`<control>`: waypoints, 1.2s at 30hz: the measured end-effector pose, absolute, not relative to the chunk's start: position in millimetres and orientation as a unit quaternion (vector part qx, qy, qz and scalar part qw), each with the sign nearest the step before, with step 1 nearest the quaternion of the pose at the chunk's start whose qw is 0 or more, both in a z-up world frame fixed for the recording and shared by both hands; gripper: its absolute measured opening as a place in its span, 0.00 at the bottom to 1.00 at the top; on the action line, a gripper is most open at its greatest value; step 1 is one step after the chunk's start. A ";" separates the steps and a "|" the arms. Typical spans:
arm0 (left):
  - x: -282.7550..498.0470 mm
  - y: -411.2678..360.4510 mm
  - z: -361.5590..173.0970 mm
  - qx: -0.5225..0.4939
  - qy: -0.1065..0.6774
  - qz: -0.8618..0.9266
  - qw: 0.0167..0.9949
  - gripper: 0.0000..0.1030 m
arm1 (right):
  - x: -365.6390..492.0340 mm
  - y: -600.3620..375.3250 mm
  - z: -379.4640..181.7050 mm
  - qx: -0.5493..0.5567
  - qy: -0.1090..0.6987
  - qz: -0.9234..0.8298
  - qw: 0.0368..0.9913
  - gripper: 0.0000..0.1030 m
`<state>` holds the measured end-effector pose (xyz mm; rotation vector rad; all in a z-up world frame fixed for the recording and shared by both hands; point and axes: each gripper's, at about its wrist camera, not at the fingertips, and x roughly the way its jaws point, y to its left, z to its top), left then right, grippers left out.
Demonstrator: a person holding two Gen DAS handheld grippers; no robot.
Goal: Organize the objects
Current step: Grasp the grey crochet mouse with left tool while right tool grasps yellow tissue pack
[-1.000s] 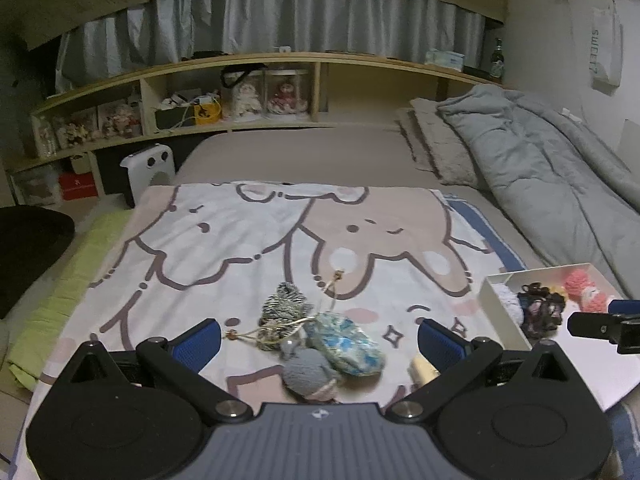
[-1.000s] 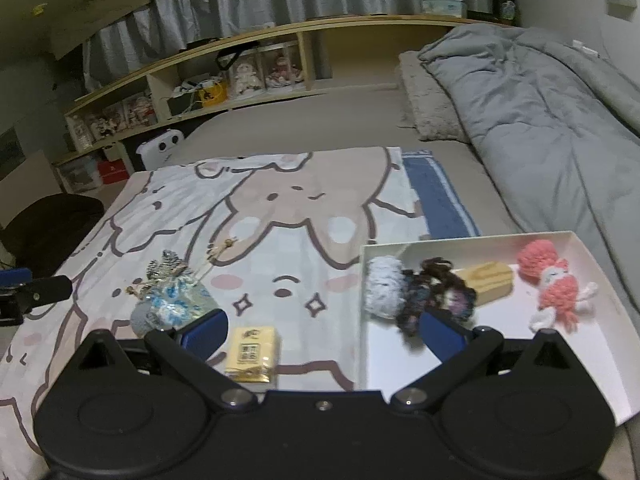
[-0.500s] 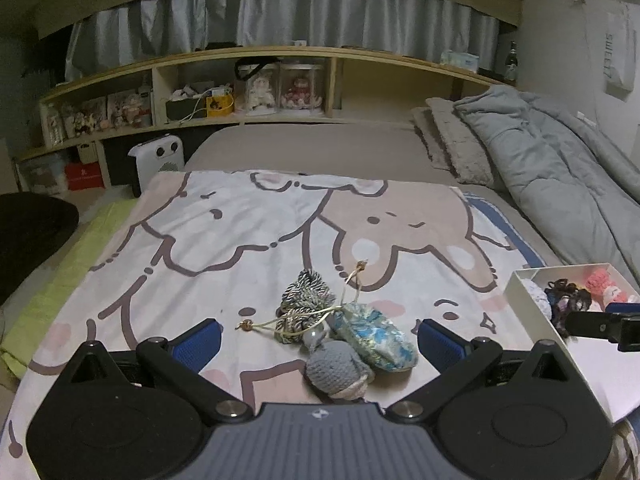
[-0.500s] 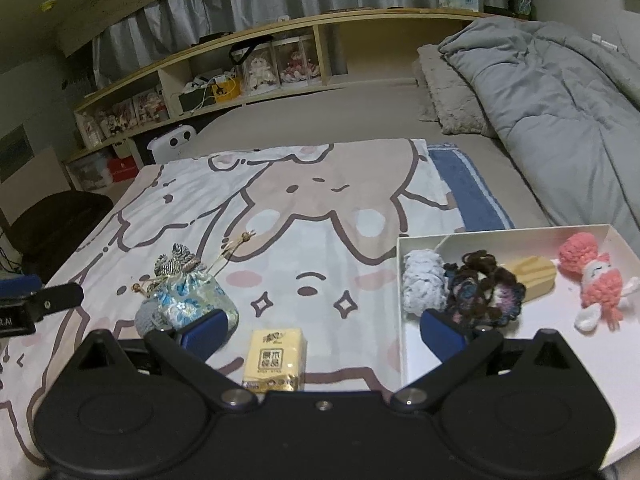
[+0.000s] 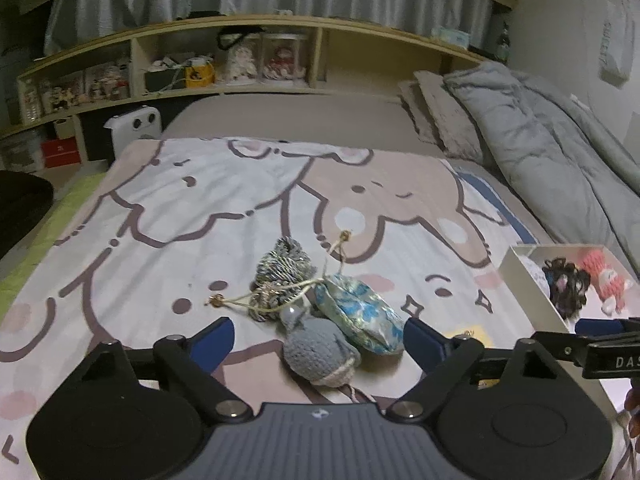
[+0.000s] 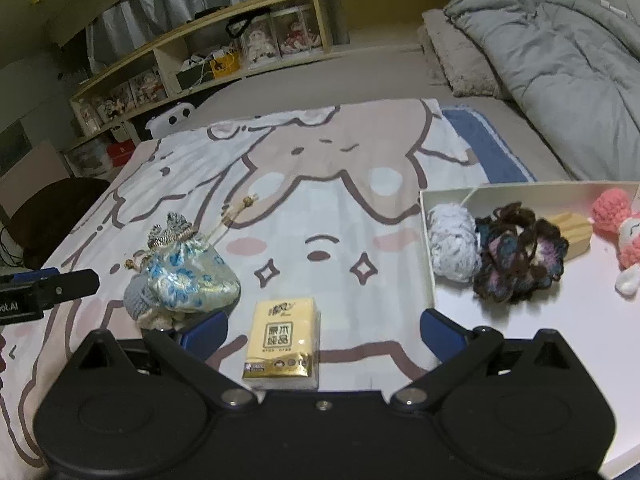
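Four items already sit in the white box (image 6: 520, 320); brocade pouch (image 5: 360, 316), grey crocheted toy (image 5: 320, 354) and tissue pack (image 6: 282, 340) remain on the blanket (image 5: 200, 200). The left gripper (image 5: 318, 336), its jaws just narrowing but clamping nothing, straddles the toy and pouch; the right gripper (image 6: 322, 330) is spread around the tissues.

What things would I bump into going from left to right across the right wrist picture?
Blue flowery drawstring pouch → yellow pack of tissues → white fluffy yarn ball → dark purple crocheted flower → pink knitted doll.
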<state>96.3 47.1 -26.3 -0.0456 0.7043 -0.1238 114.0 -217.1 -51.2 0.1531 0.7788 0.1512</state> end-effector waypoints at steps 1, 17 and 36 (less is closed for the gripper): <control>98.1 45.8 -28.3 -0.020 0.348 -0.062 0.935 0.86 | 114.5 -217.1 -53.2 0.075 0.382 0.074 0.918 1.00; 115.3 40.4 -61.2 -0.003 0.390 -0.073 0.918 0.76 | 129.9 -202.8 -81.4 0.099 0.417 0.087 0.899 1.00; 152.5 35.7 -93.1 -0.006 0.411 -0.077 0.908 0.68 | 141.3 -180.5 -91.1 0.052 0.417 0.074 0.904 0.84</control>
